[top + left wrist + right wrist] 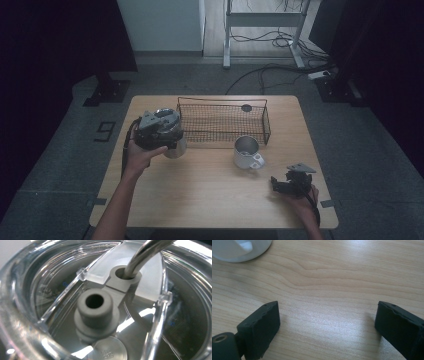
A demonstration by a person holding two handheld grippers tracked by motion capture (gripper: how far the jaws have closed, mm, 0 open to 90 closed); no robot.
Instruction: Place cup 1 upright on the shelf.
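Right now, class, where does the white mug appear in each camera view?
High view: the white mug stands near the table's centre, just in front of the wire basket.
Left gripper view: this camera looks into the clear lidded tumbler instead.
Right gripper view: the mug's base sits in the top left corner.
Shared landmark: the wooden tabletop, in the high and right gripper views.

Bare forearms; black tools (292,182) topped by grey three-cornered plates
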